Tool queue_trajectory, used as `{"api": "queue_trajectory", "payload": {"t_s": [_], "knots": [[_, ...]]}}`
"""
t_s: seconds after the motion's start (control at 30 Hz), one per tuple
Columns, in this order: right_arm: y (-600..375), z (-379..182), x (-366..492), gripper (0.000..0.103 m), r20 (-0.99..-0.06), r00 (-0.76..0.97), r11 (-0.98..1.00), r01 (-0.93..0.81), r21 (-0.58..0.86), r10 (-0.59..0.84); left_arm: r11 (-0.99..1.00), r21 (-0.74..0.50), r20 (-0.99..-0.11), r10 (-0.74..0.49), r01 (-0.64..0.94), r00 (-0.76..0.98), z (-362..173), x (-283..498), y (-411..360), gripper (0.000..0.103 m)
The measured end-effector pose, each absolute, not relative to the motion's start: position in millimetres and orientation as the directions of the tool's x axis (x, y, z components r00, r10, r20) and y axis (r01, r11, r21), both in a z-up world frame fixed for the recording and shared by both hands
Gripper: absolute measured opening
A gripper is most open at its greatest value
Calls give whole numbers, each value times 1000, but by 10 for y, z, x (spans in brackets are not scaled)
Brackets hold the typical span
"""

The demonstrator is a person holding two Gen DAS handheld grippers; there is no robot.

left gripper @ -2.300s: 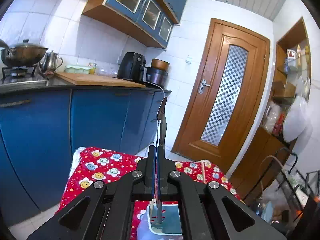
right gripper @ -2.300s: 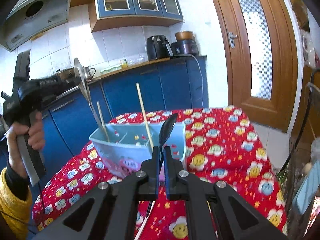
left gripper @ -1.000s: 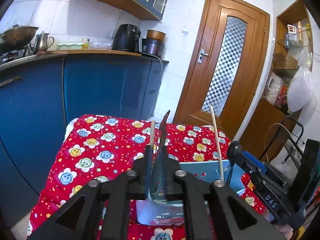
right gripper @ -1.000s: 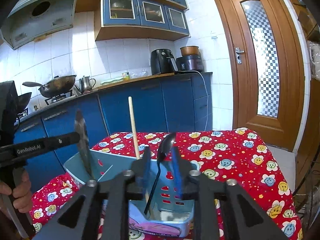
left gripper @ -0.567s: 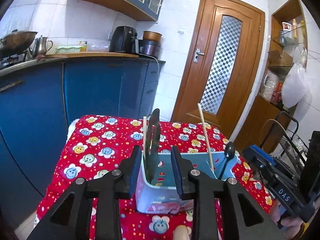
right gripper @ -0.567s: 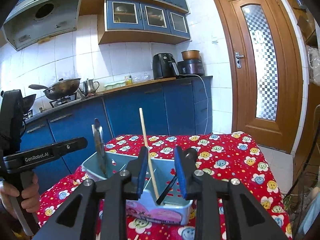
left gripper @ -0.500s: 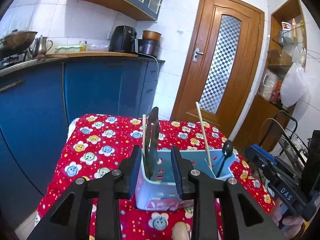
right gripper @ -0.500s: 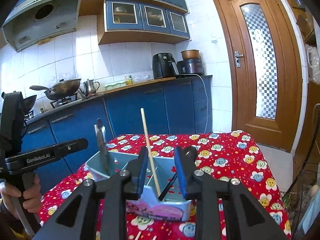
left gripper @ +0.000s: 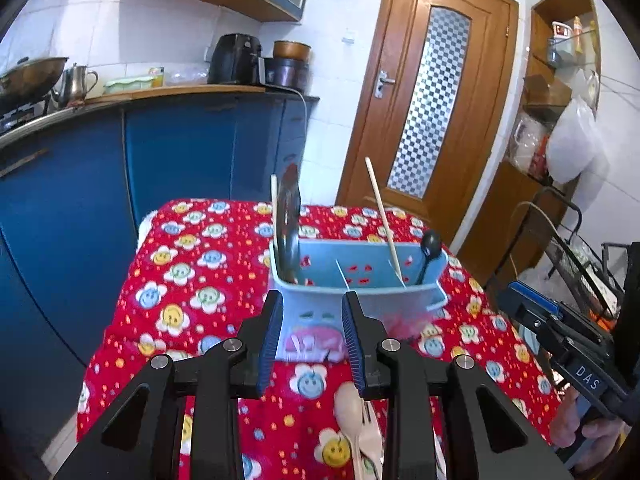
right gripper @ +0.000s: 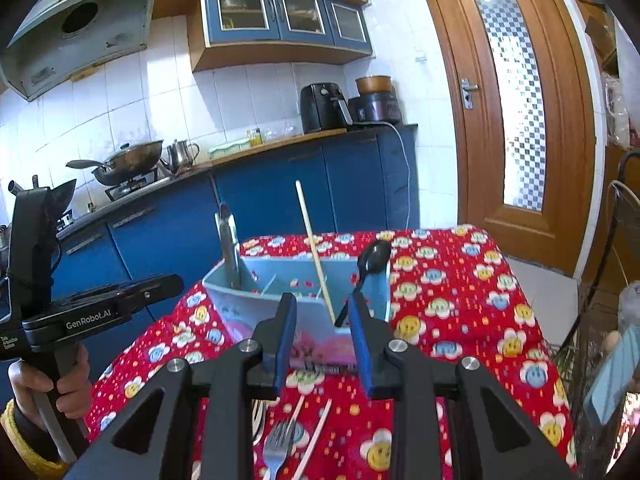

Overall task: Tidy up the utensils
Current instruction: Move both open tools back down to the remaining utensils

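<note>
My left hand-held gripper [left gripper: 311, 334] hangs with its jaws spread and nothing between them, just short of the near wall of the blue utensil caddy [left gripper: 352, 296]. My right hand-held gripper [right gripper: 323, 334] is likewise spread and empty, facing the same caddy from its other end.

The caddy stands upright on the red flower-print cloth [left gripper: 188, 256] that covers the counter, and everything else I place from it. A metal utensil [left gripper: 289, 224], blurred so I cannot tell its kind, stands in the caddy's left end compartment beside a pale chopstick [left gripper: 274, 208]. A second wooden chopstick [left gripper: 382, 216] leans in a compartment toward the caddy's right end, its tip tilted left. A black spoon [left gripper: 430, 246] stands in the right end compartment, bowl up, resting against the wall.

On the cloth in front of the caddy, nearer to me, lie loose pieces: a pale plastic spoon [left gripper: 350, 404] with another pale utensil just beside it under my left gripper, and a metal fork [right gripper: 278, 442] with two pale chopsticks [right gripper: 318, 428] under my right gripper.

Behind the caddy run the blue kitchen cabinets [left gripper: 180, 148], and to its right stands the wooden door [left gripper: 432, 108].
</note>
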State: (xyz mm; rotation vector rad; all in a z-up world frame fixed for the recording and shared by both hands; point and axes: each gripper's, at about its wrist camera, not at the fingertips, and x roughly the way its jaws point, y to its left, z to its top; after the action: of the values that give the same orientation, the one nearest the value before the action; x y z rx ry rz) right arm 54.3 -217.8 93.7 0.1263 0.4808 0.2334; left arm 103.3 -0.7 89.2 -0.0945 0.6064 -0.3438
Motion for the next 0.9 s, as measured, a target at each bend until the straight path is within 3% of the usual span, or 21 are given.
{"api": "queue_trajectory", "payload": {"t_s": [0.9], "knots": [[-2559, 320, 163, 32, -619, 747, 948, -49, 315, 244, 937, -153, -743, -320, 315, 588, 228, 830, -301, 31]]}}
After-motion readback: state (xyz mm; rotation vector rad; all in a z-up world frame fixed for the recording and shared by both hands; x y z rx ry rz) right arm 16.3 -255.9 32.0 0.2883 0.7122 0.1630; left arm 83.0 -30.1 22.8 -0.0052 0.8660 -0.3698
